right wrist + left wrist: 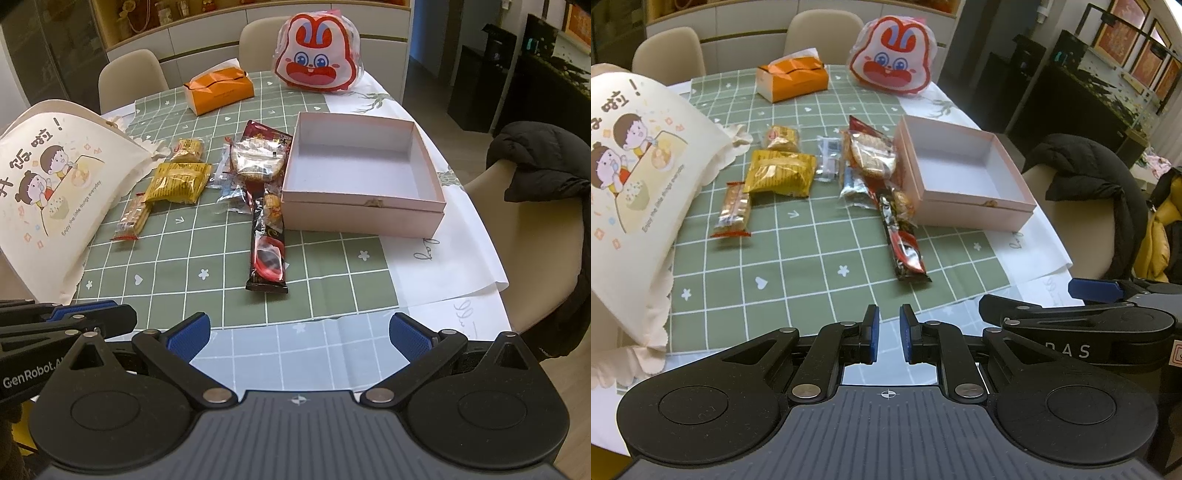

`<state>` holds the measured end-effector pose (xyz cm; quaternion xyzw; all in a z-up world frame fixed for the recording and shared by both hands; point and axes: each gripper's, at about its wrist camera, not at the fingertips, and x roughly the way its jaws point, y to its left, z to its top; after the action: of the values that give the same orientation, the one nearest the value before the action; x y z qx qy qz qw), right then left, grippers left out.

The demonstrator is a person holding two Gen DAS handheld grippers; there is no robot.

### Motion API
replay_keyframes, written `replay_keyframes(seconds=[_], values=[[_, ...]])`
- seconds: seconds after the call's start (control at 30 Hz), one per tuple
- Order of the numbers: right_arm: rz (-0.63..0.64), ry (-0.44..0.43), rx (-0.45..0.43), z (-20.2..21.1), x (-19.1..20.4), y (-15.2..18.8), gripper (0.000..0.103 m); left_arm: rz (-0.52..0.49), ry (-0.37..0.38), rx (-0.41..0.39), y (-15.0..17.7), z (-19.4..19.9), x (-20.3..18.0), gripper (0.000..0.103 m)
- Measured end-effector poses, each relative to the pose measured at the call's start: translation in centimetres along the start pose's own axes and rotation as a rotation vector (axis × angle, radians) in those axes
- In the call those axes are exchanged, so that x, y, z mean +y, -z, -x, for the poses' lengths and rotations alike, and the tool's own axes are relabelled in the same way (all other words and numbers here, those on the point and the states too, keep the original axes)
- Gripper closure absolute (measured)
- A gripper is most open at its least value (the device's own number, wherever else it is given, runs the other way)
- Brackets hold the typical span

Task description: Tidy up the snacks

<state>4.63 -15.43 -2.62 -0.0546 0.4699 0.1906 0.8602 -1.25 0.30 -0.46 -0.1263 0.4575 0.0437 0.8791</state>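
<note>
Snacks lie scattered across a green checked tablecloth on a dining table, beside an open pink box with nothing inside it. Closest to the box, a long dark red bar lies lengthwise toward the camera, its far end touching a round cracker pack and small clear-wrapped sweets. Farther left sit a yellow packet, a small yellow-and-red pack behind it and a slim wafer pack in front. A cream cloth bag printed with cartoon children leans at the left edge; an orange tissue box and a rabbit-faced bag stand at the far end. Both claws hover over the near edge of the table, touching nothing: the left gripper has its blue pads drawn close together with only a narrow gap and nothing between them, while the right gripper stands wide apart and empty. A dark coat hangs over a chair at right.
</note>
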Motion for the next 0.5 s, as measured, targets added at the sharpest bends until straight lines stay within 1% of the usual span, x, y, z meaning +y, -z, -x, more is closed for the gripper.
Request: replay_keyframes(seconds=[0.23, 0.5], values=[[0.013, 0.012, -0.001, -0.2, 0.1, 0.0, 0.0, 0.006, -0.002, 0.001, 0.1, -0.4, 0.1, 0.087], [0.042, 0.021, 0.009, -0.9, 0.7, -0.5, 0.0, 0.034, -0.011, 0.019, -0.3, -1.0, 1.1, 0.087]])
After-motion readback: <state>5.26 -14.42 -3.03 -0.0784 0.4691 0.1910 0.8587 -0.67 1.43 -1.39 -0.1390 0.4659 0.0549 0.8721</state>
